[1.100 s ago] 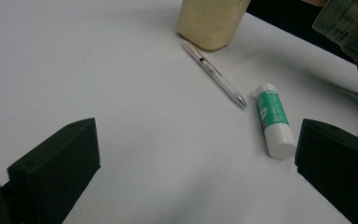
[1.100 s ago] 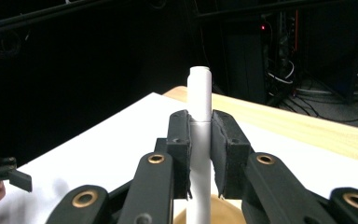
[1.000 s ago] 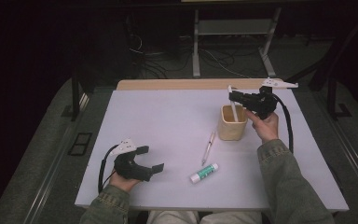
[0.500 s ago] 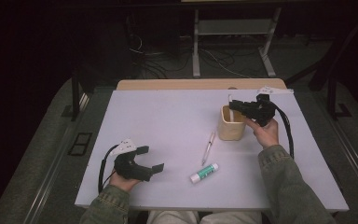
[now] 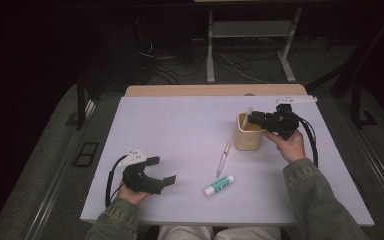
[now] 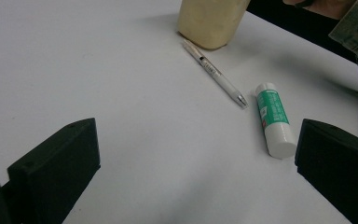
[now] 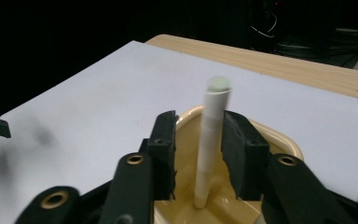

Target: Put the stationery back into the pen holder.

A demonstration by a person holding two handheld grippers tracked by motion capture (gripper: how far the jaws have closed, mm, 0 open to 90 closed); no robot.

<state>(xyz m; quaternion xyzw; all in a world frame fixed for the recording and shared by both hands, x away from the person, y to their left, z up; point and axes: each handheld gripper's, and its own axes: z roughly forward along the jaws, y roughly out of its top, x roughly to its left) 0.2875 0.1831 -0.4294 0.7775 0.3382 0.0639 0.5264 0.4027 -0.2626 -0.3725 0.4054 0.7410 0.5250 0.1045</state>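
**White pen standing in cup, jaws spread either side**

Right hand-held gripper (image 7: 198, 154) hung over the beige cup (image 5: 249, 132), at the far right of the white surface (image 5: 180, 130). A white pen (image 7: 211, 140) stood upright in the cup, its lower end on the cup's floor, its shaft rising between the two black jaws. The jaws had just been opening; a gap showed on each side of the shaft, so neither pad pressed on it (the top end looked blurred).

Left hand-held gripper (image 5: 161, 171) rested near the left front edge, jaws spread wide with nothing between them. Ahead of it lay a second pen (image 6: 214, 73) and a green-labelled glue stick (image 6: 274, 119), just beside each other, both in front of the cup.
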